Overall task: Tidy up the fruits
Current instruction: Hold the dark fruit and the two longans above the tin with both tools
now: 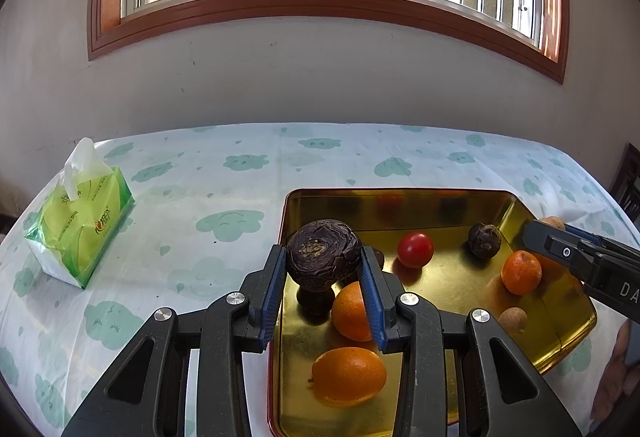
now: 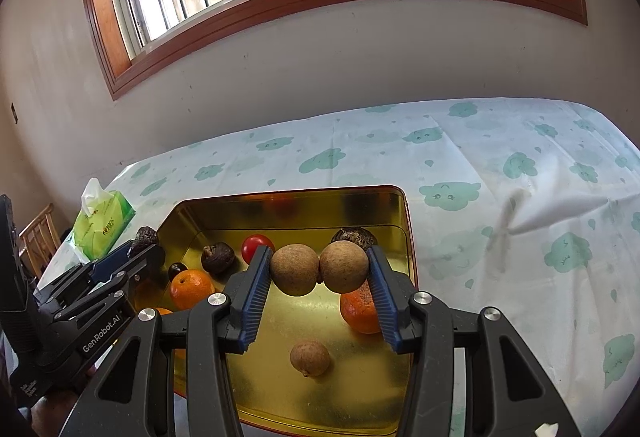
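Left gripper (image 1: pixel 324 273) is clamped on a dark purple wrinkled fruit (image 1: pixel 323 255), blue pads pressing both its sides, held above the near-left part of the gold tin tray (image 1: pixel 400 199). Tray sits on a table with a cloud-print cloth (image 1: pixel 224 197), window and wall behind. Far left on the cloth: green tissue pack (image 1: pixel 80 233), well apart from the tray. Inside the tray, left to right in the left wrist view: a small dark fruit under the held one, partly hidden; two oranges near the front, one (image 1: pixel 350 311) between the fingers and one (image 1: pixel 349 376) nearer; red cherry tomato (image 1: pixel 415 249) mid-tray; another dark wrinkled fruit (image 1: pixel 485 240) toward the far right; a third orange (image 1: pixel 521 272) at the right; a tan longan (image 1: pixel 513 319) near the right wall. Right gripper (image 2: pixel 319 273) is clamped on two tan longans side by side (image 2: pixel 295 269) (image 2: pixel 344 266), touching each other, one pad on each outer side, held above the tray's right half. Below it a loose longan lies on the tray floor, with an orange just right of it.
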Motion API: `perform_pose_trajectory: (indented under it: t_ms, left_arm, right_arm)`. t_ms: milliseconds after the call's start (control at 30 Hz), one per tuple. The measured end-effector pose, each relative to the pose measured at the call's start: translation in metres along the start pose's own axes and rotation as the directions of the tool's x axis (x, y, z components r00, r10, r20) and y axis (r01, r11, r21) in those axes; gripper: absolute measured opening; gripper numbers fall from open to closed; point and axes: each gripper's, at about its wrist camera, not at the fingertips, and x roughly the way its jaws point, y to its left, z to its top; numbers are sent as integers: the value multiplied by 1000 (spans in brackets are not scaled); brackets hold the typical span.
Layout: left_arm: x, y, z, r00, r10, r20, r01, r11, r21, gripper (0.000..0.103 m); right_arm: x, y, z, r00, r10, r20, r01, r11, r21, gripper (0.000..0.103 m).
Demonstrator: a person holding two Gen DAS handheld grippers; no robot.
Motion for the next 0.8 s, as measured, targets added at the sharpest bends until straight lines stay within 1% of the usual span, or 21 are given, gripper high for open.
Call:
perform_pose_trajectory:
  t_ms: [800]
  left_arm:
    - [5, 2, 4, 1000, 1, 12, -1, 1000, -1, 37]
  right_arm:
    - [2, 3, 0, 1000, -1, 2, 1, 1000, 5, 45]
